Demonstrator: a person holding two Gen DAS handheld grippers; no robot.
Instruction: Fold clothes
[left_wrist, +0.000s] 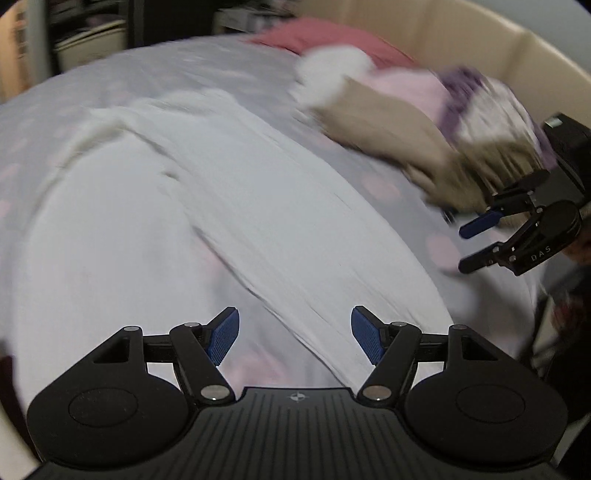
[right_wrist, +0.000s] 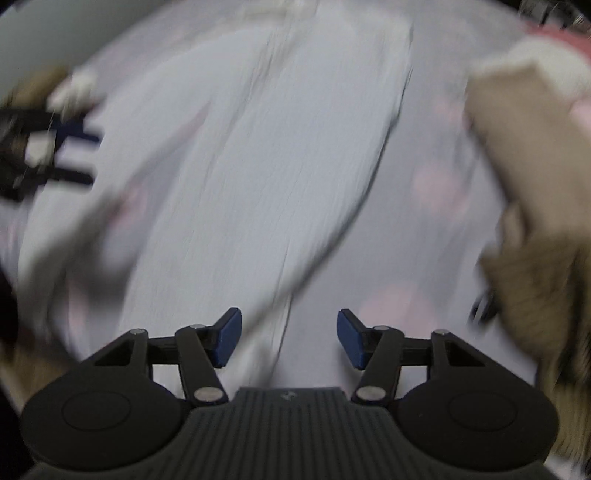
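Note:
A white garment (left_wrist: 258, 206) lies spread in long folds across the bed, and it fills the middle of the right wrist view (right_wrist: 258, 166) too. My left gripper (left_wrist: 293, 332) hovers above its near part, open, with nothing between the blue pads. My right gripper (right_wrist: 290, 332) is also open and empty above the same cloth. In the left wrist view the right gripper (left_wrist: 469, 245) shows at the right edge, near the pile. The left gripper (right_wrist: 88, 158) shows blurred at the left of the right wrist view. Both views are smeared by motion.
A pale sheet with pink dots (left_wrist: 184, 74) covers the bed. A pile of tan, pink and purple clothes (left_wrist: 406, 122) sits to the right of the garment, also seen as the clothes pile (right_wrist: 535, 166). A red pillow (left_wrist: 325, 37) and a beige headboard (left_wrist: 461, 37) lie behind.

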